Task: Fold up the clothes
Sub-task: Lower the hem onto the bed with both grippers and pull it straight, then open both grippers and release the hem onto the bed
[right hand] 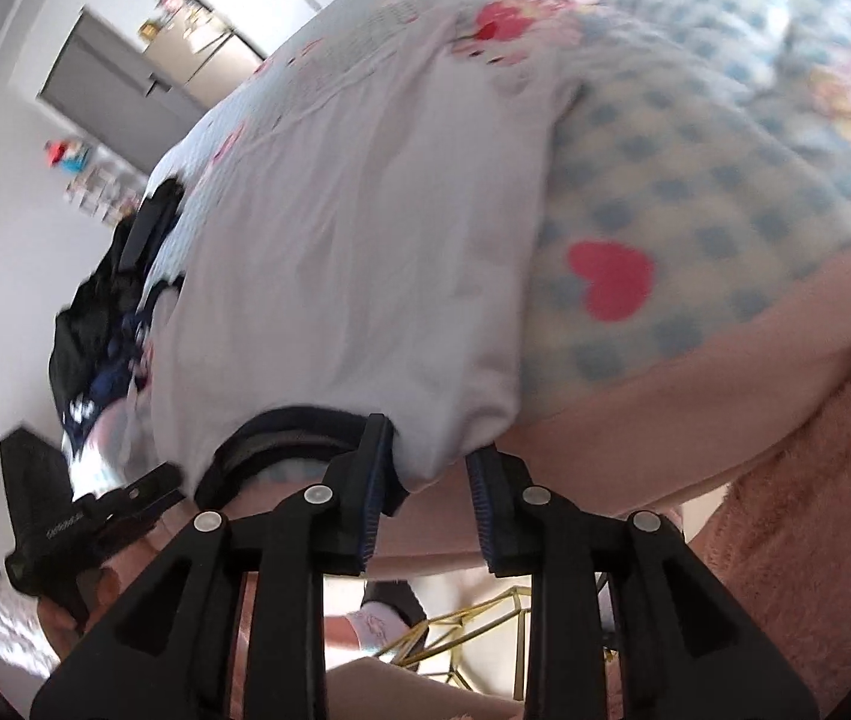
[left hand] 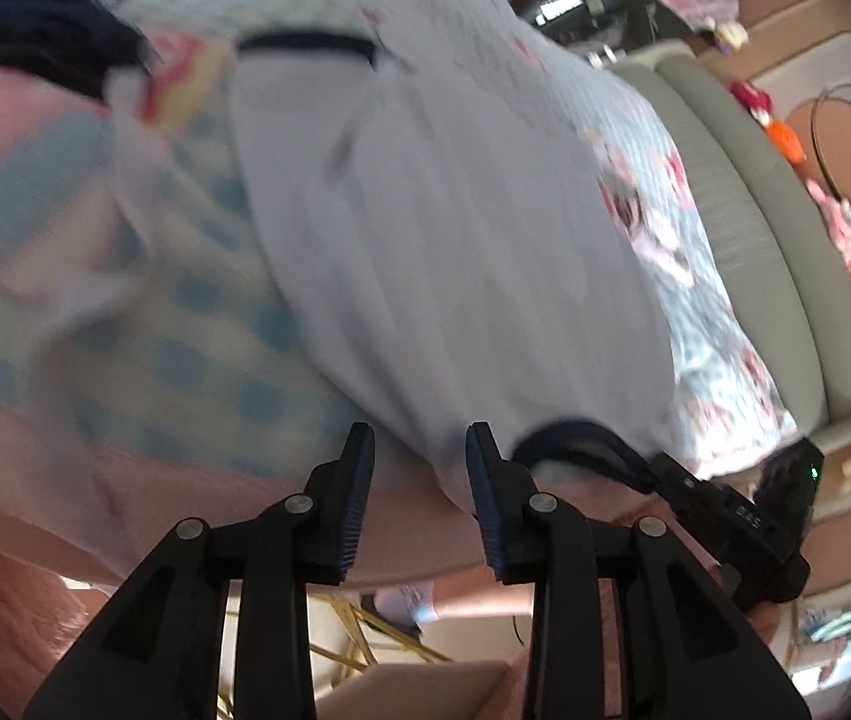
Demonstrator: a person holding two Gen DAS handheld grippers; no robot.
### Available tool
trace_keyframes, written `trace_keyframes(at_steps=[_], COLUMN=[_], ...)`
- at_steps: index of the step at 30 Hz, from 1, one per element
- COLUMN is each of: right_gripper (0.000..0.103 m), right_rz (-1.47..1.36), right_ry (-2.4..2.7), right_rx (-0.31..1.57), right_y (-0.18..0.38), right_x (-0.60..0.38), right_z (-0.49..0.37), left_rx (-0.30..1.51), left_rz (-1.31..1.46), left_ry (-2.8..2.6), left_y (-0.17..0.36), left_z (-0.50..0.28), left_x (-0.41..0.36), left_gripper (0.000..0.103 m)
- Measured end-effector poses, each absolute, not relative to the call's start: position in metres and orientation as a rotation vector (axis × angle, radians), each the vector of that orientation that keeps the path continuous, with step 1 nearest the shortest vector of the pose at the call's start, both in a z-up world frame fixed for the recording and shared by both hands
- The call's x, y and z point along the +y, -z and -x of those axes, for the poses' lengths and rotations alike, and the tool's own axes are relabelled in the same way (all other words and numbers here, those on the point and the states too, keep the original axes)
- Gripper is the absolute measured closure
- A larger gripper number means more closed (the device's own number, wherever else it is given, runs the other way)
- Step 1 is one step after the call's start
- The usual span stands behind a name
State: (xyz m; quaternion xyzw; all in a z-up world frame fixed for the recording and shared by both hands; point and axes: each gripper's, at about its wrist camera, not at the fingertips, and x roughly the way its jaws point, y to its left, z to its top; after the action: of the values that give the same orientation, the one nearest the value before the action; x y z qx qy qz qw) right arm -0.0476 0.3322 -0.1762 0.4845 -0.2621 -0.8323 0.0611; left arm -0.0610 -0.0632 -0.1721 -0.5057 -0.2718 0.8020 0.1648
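A white T-shirt (left hand: 425, 240) with a dark navy collar (left hand: 575, 444) lies flat on a bed. My left gripper (left hand: 419, 456) is open, its fingers astride the shirt's near edge beside the collar. In the right wrist view the same shirt (right hand: 353, 252) fills the middle, its navy collar (right hand: 287, 426) at the near edge. My right gripper (right hand: 431, 468) is open, with the shirt's near shoulder edge bunched between its fingers. The other gripper shows at the right in the left view (left hand: 743, 528) and at the left in the right view (right hand: 47, 534).
The shirt rests on a blue-and-cream checked blanket (right hand: 695, 180) with red hearts over a pink fleece cover (right hand: 785, 480). Dark clothes (right hand: 101, 324) lie at the bed's far side. A grey padded bed frame (left hand: 755, 210) and toys on the floor (left hand: 785, 138) show to the right.
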Motion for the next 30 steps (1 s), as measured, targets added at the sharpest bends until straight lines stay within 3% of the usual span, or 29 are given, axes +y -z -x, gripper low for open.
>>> trace_keyframes(at_steps=[6, 9, 13, 19, 23, 26, 27, 28, 30], right_gripper=[0.075, 0.063, 0.059, 0.059, 0.059, 0.063, 0.070, 0.093, 0.094], right_rz=[-1.452, -1.456, -1.538, -1.536, -1.469, -1.466, -1.442, -1.412, -1.369], right_ry=[2.548, 2.554, 2.510, 2.537, 2.563, 2.523, 2.528, 2.550, 2.603], right_rx=[-0.762, -0.728, -0.674, -0.661, -0.727, -0.704, -0.662, -0.629, -0.591], right_y=[0.167, 0.165, 0.184, 0.191, 0.187, 0.191, 0.189, 0.183, 0.172], right_x=[0.339, 0.339, 0.326, 0.321, 0.328, 0.319, 0.313, 0.308, 0.301], right_z=[0.055, 0.060, 0.079, 0.083, 0.082, 0.087, 0.088, 0.087, 0.085], left_rx=[-0.815, -0.841, -0.873, -0.953, -0.948, -0.860, -0.833, -0.810, -0.816], left_rz=[1.474, 1.469, 1.432, 1.397, 1.398, 1.370, 1.351, 1.334, 1.335], left_ry=[-2.240, -2.218, -2.223, -2.313, -2.248, -2.289, -2.308, -2.324, -2.343], left_y=[0.185, 0.192, 0.195, 0.194, 0.199, 0.193, 0.190, 0.186, 0.183], left_z=[0.086, 0.093, 0.095, 0.094, 0.103, 0.107, 0.107, 0.108, 0.108], left_x=[-0.075, -0.066, -0.058, -0.077, -0.077, -0.067, -0.064, -0.062, -0.063], left_gripper=[0.067, 0.059, 0.059, 0.059, 0.051, 0.062, 0.080, 0.087, 0.090])
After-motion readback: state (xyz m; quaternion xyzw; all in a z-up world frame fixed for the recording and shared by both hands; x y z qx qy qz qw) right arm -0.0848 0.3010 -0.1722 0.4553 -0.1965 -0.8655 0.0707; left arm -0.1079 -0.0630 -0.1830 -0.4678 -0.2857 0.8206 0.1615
